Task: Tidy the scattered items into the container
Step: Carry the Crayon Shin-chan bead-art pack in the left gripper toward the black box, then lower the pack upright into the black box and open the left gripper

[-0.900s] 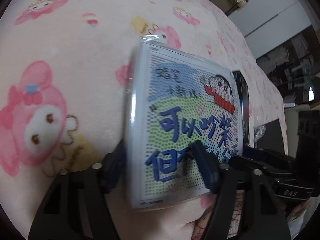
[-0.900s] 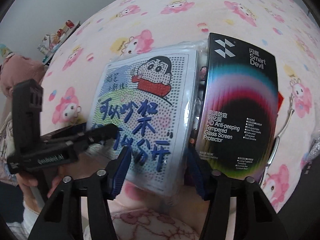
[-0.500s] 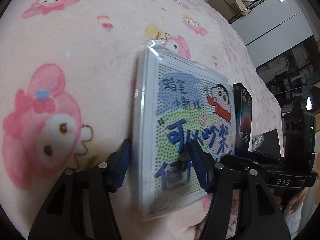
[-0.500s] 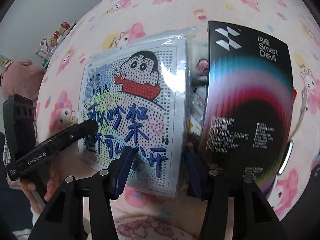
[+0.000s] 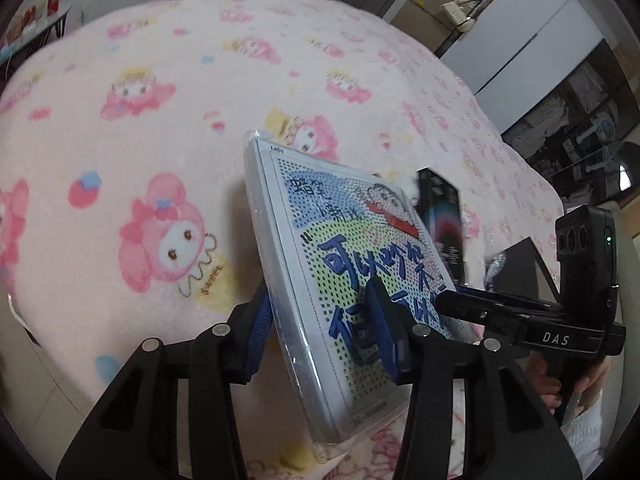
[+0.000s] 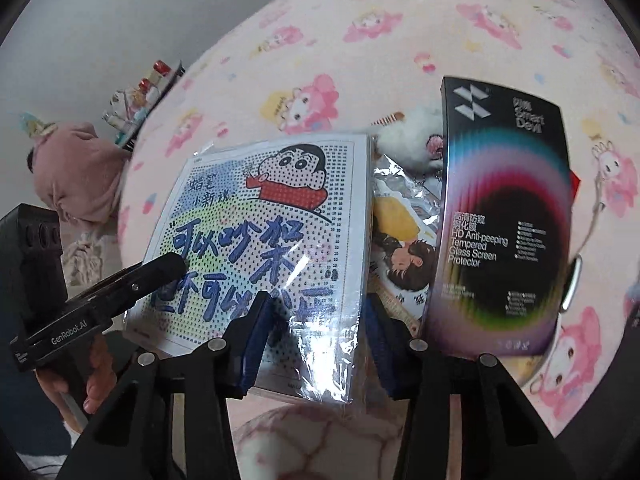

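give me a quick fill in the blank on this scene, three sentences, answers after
1. The left gripper is shut on the plastic-wrapped cartoon ____ kit.
2. The black screen protector box stands to the ____ of that kit in the right wrist view.
3. Everything rests over a ____ cartoon-print blanket.

Missing words: bead; right; pink

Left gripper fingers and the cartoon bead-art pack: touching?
Touching. The left wrist view shows the left gripper clamping the bead-art pack, one blue finger pressed on its printed face, the other behind it.
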